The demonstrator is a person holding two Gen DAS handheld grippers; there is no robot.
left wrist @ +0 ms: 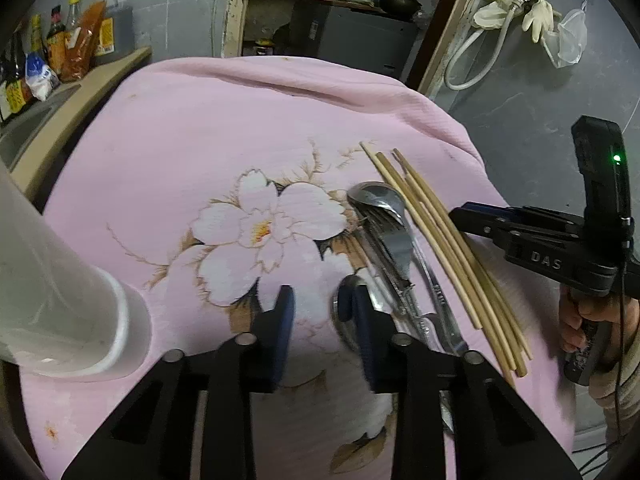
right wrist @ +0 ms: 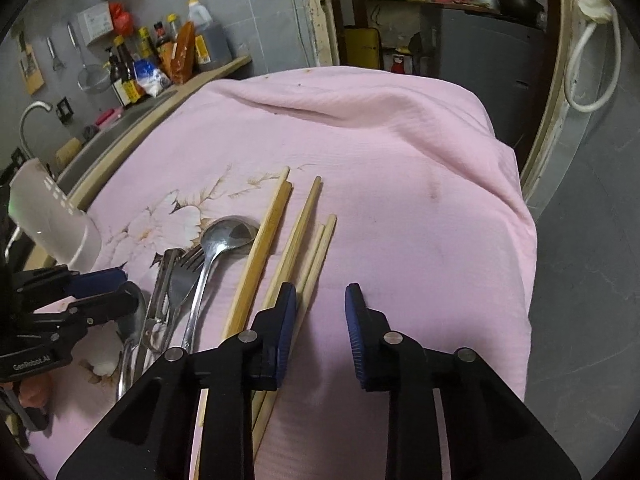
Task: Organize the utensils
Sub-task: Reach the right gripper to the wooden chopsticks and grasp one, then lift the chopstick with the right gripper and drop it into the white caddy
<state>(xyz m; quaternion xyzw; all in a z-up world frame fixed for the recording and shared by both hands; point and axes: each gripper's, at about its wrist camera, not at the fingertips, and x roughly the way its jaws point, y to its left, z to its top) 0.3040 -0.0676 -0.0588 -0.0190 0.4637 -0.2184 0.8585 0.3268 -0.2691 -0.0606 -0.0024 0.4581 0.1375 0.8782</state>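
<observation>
Around: white cup [left wrist: 60, 292] lying at L edge of pink cloth [left wrist: 224, 128]; bottles [right wrist: 132, 68] on counter behind.
Utensils: spoon [right wrist: 228, 236], fork [right wrist: 186, 276], chopsticks [right wrist: 276, 220] side by side.
L gripper [left wrist: 316, 308]: jaws apart, empty, just L of the metal pieces.
R gripper [right wrist: 320, 324]: jaws apart, empty; L finger over chopsticks.

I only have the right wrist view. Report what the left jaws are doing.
Observer: The left gripper is open, nothing between its jaws, over the pink cloth beside the metal cutlery.
Operator: Describe my right gripper from outside.
Observer: The left wrist view shows the right gripper with its tips at the outer edge of the chopsticks.
Operator: Name anything in the cutlery I can't make out.
Observer: A blade with a serrated edge lies in the pile.
</observation>
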